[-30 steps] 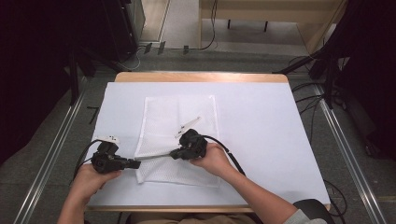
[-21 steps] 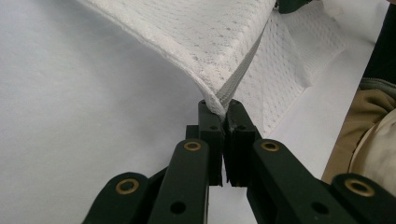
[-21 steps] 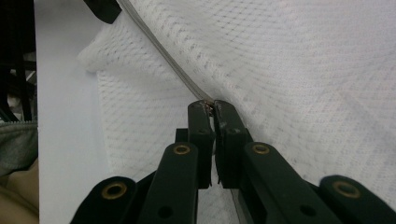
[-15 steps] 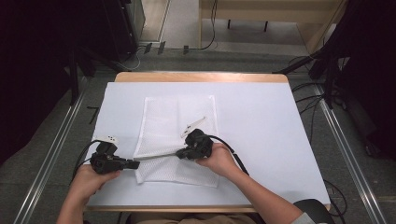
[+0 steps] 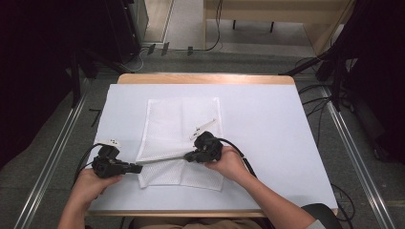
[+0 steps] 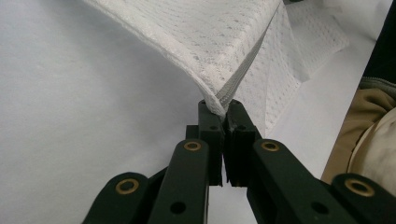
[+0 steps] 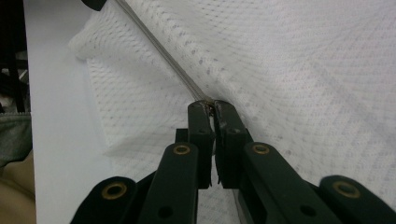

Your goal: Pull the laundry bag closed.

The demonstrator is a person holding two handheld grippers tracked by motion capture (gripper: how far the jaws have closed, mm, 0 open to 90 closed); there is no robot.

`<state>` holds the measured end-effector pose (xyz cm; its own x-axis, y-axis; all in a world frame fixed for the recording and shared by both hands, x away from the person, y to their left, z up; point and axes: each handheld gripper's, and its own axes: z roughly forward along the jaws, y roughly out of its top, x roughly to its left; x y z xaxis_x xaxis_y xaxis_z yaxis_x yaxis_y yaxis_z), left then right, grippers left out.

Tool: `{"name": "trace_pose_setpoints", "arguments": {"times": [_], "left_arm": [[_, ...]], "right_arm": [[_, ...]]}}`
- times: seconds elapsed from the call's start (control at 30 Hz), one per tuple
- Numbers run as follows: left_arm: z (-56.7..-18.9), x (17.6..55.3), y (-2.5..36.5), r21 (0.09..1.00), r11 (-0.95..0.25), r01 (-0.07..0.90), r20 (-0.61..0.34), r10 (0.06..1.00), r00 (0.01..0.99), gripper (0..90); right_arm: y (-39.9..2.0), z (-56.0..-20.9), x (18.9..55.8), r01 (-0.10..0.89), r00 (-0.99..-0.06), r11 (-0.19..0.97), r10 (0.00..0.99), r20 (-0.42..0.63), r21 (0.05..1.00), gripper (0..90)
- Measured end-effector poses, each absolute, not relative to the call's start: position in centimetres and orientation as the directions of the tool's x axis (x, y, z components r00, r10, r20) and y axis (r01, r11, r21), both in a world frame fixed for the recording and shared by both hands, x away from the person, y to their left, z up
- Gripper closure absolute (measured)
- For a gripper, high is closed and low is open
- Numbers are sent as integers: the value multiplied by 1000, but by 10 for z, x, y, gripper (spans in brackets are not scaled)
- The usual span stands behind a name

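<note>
While your forearms are coming in from the bottom edge of the high view, cut off at the elbows, you are holding the left gripper [image 5: 137, 168] just off the near-left corner of the white mesh bag [image 5: 165, 126], and its jaws are pressing together on that corner. Seen along those jaws in the left gripper view, the left gripper [image 6: 224, 105] is pinching the bag [image 6: 210, 42] right where its grey hem [image 6: 243, 70] is folding over, and the fabric inside the pinch is hiding from you. Your right gripper [image 5: 189, 156] is sitting farther in, over the bag's near half, with jaws likewise clamped; up close, the right gripper [image 7: 211, 106] is biting the same grey hem [image 7: 159, 49], which is running taut toward the other gripper. Your right hand [image 5: 229, 163] is covering part of the bag's near-right area. Beyond it, a small white tab [image 5: 203, 128] is lying on the mesh, too small to make out. The bag is resting on the white table [image 5: 286, 124].
</note>
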<state>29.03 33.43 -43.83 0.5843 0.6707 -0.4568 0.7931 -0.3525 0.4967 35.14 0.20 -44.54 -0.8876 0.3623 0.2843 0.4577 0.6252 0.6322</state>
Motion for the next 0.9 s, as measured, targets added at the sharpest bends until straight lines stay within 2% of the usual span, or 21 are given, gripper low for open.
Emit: {"name": "trace_pose_setpoints", "arguments": {"times": [0.9], "left_arm": [[-439,289,335,496,-356,792,-465,662,588,882]], "right_arm": [[-20,-446,349,478,-876,618,382,293,624,883]]}}
